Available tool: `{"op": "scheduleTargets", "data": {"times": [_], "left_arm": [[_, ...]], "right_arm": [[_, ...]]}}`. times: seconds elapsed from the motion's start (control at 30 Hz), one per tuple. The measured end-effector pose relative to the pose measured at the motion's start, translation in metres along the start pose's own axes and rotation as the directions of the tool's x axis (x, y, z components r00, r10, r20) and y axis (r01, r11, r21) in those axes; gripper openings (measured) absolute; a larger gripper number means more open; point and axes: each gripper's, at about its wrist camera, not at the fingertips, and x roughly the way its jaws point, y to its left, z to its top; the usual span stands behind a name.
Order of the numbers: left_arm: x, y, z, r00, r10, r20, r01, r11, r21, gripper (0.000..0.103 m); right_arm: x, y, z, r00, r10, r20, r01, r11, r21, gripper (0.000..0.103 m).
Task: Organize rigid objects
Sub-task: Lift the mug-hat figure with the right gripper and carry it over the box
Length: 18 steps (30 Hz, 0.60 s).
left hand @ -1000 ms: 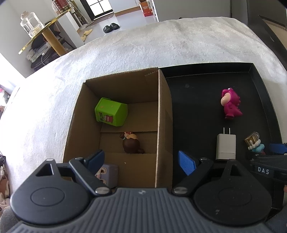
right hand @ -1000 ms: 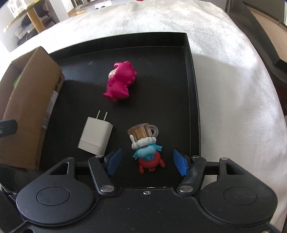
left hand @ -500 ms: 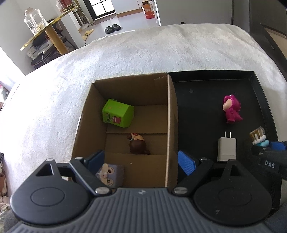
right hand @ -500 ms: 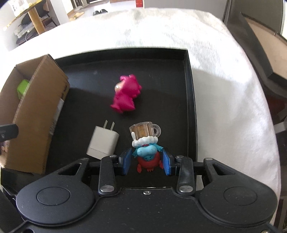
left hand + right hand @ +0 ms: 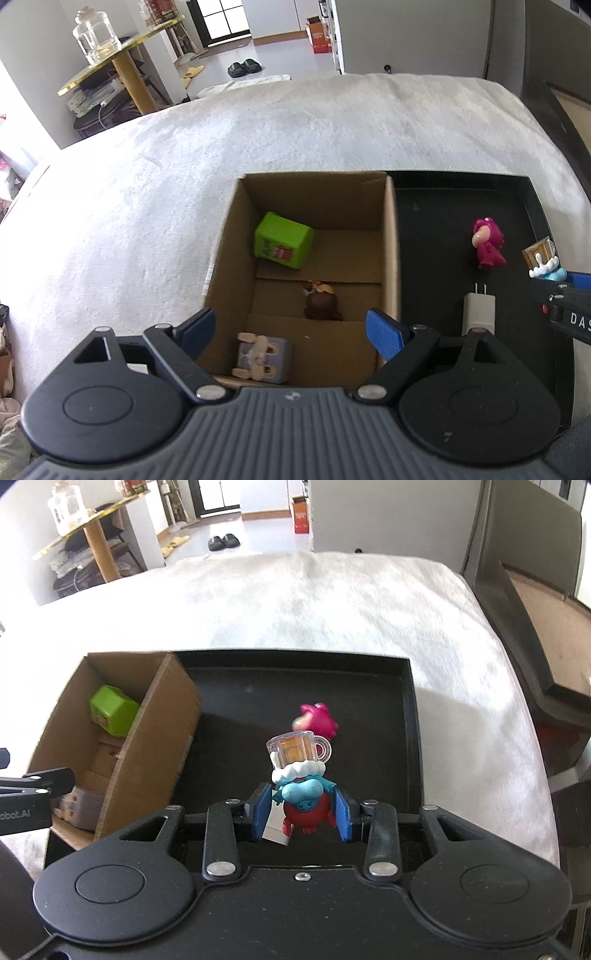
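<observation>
I saw a plain brown cardboard box (image 5: 390, 236) sitting next to a black tray (image 5: 409, 716), all on a fuzzy white cover (image 5: 295, 125). The toys were a lime-green cube (image 5: 282, 240), a hot-pink figure (image 5: 488, 243), a white charger (image 5: 479, 312), and a blue-and-red figure (image 5: 304, 801) with an amber mug on top. Both sets of gripper pads (image 5: 384, 334) were bright blue.

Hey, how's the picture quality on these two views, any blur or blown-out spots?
Left wrist view: white cloth smeared, cardboard box fairly sharp, fisheye bending. Right wrist view: cloth overexposed at left, mug figurine crisp in the right gripper, box shadow across black tray.
</observation>
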Motion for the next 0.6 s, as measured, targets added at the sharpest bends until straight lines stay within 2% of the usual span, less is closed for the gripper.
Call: {"op": "scheduleTargets", "data": {"times": [0.3,0.6], "left_arm": [[-0.008,0.039,-0.001,1.0,0.0,0.027,0.001,0.999,-0.035,0.088],[-0.009,0.08,-0.004,0.999,-0.033,0.038,0.037,0.995,-0.096,0.087]], "right_arm": [[-0.018,0.034,0.009,0.999,0.007,0.043,-0.005,0.999,-0.038,0.036],[-0.027,0.063,0.015,0.998,0.006,0.067,-0.002,0.998,-0.057,0.036]]}}
